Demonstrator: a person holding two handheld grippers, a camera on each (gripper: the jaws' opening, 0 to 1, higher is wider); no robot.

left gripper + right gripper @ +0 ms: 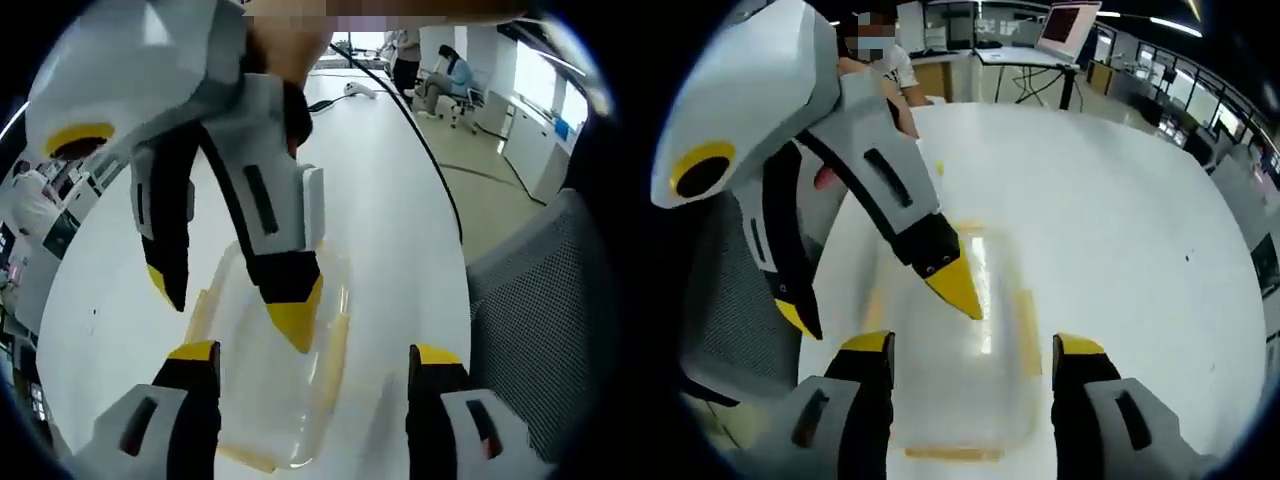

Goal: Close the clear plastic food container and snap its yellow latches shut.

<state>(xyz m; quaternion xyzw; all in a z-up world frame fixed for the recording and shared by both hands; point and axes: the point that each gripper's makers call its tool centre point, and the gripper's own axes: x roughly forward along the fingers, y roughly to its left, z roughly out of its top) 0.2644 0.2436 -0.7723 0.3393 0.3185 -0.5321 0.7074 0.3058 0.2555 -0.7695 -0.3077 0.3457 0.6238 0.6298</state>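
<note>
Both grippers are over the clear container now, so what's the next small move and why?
Probably lower the left gripper a little onto the container. Its jaws stand open above the box, the right gripper is open on the opposite side, and the yellow latches along the edges do not look pressed yet.

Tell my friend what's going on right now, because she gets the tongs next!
Left tongs: open, empty, hovering over the clear plastic food container.
Right tongs: open, empty, also poised above the container from the opposite side; one yellow tip reaches over its lid.
Container: sits on the white table, near the edge by a grey mesh chair. The lid looks laid on top, though blur hides whether it is seated.
Yellow latches: along the sides; whether any are snapped cannot be told.
Left to do: press the lid down, then snap each latch shut.
</note>
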